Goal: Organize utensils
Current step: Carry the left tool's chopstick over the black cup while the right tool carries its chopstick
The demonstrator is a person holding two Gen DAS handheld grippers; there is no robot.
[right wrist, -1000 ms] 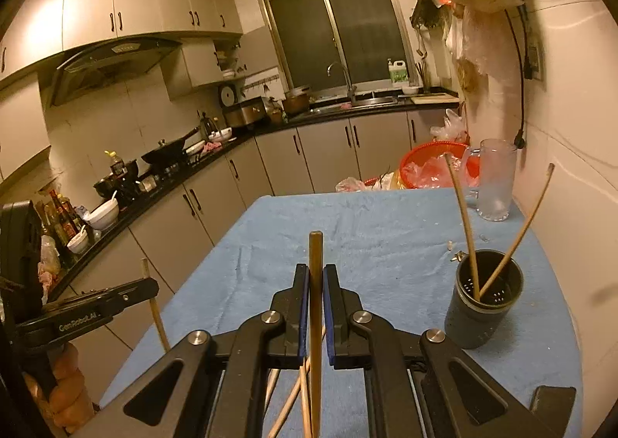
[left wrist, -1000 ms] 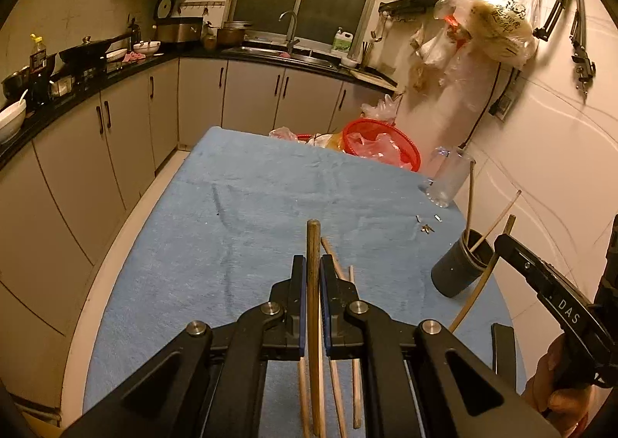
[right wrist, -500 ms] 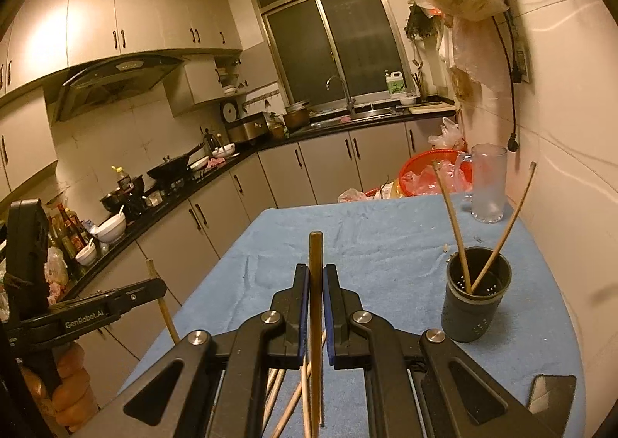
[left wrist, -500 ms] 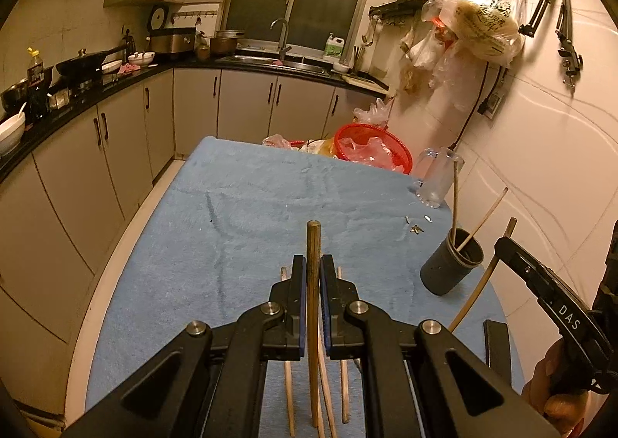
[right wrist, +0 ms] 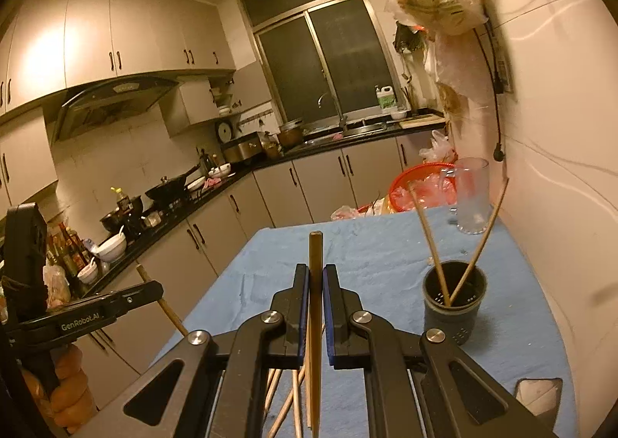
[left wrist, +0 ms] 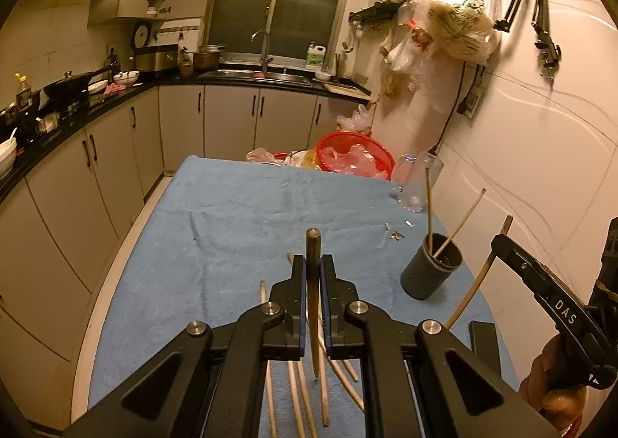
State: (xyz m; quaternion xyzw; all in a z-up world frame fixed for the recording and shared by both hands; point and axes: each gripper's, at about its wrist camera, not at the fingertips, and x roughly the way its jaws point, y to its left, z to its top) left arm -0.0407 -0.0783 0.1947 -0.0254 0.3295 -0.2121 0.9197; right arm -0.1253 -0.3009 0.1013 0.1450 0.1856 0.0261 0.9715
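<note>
Each camera sits just behind its own tongs and looks forward along the two fingers, so the tongs fill the bottom middle of the frame, very near the lens. The left wrist view looks down more steeply over the blue table (left wrist: 239, 229) toward the window (left wrist: 278, 1) at the top middle. The right wrist view faces more level and shows more of the upper cabinets (right wrist: 116, 40) at the upper left. Both views share the table, the dark utensil holder (left wrist: 430, 270) (right wrist: 454, 301) at the right, the glass mug (left wrist: 419, 183) (right wrist: 471, 200), the red basket (left wrist: 355, 156) (right wrist: 421, 187) and the sink counter behind. Each view also catches the other tongs: the right tongs (left wrist: 498, 243) at the right edge of the left view, the left tongs (right wrist: 156, 289) at the left edge of the right view.
</note>
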